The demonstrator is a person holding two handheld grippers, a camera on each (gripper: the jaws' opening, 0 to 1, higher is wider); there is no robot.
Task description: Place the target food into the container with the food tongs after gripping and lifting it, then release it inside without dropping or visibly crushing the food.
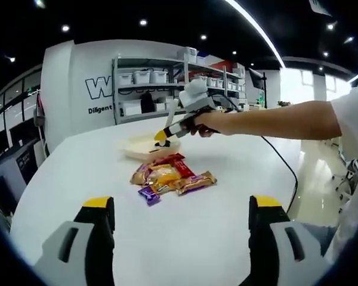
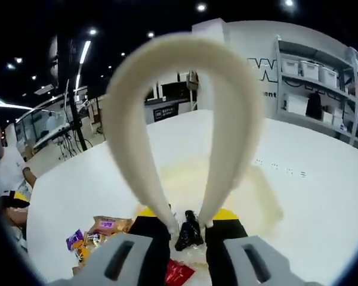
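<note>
My right gripper (image 2: 188, 217) is shut on the cream food tongs (image 2: 227, 119), squeezing their two arms together. A small dark piece of food (image 2: 188, 231) is pinched between the tong tips. It hangs over the shallow cream container (image 2: 259, 199); whether it touches the bottom I cannot tell. In the left gripper view the right gripper (image 1: 162, 136), held by a hand, points down at the container (image 1: 137, 149) on the far side of the white table. My left gripper (image 1: 182, 205) is open with nothing between its jaws, low over the near table.
A heap of snack packets (image 1: 170, 176) lies just in front of the container, also the packets (image 2: 95, 235) at lower left. A person's arm (image 1: 274, 119) and a black cable (image 1: 283, 161) cross from the right. Shelves with white bins (image 1: 167, 83) stand behind the table.
</note>
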